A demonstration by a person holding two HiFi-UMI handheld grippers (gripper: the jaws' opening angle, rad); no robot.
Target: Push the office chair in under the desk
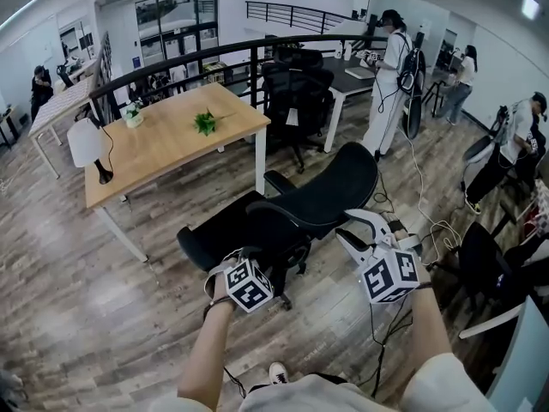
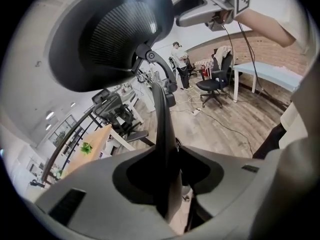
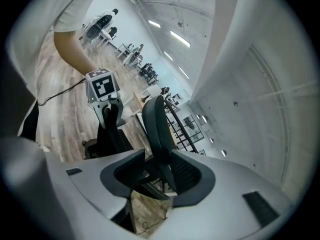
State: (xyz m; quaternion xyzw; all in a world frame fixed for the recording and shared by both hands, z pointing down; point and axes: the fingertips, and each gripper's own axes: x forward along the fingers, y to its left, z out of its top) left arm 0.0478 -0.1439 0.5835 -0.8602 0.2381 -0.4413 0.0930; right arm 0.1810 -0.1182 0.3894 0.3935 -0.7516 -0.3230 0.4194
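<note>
Open-plan office, wood-plank floor (image 1: 77, 316), white walls, high ceiling. Up close, the left gripper (image 2: 167, 154) has its jaws closed in on a dark bar of the office chair (image 1: 322, 191) frame. The bar runs down deep btwn them and fills the gap, touching both sides. The chair's mesh back (image 2: 115, 36) curves up above it. The right gripper (image 3: 157, 153) is at the far side of that same back, jaws spread wide. The mesh rim stands btwn them, not pinched. Each gripper carries its marker cube, forearms behind.

The chair sits out on open floor, not under the desk (image 1: 167, 144). Its back tips toward the person; the seat (image 1: 214, 234) faces the desk and stops just short of its near edge, beside the corner leg. Desk is light wood w/ white legs. On top: a green plant (image 1: 205, 123) mid-board, a 2nd plant pot (image 1: 131, 114) nr the far edge, a white lamp (image 1: 88, 144) at the L end.

Further out: a curved black railing (image 1: 197, 54), other black chairs (image 1: 296, 93) by a 2nd table, several ppl standing, one in white (image 1: 390, 75). Cables (image 1: 429, 230) trail across the floor on the R.
</note>
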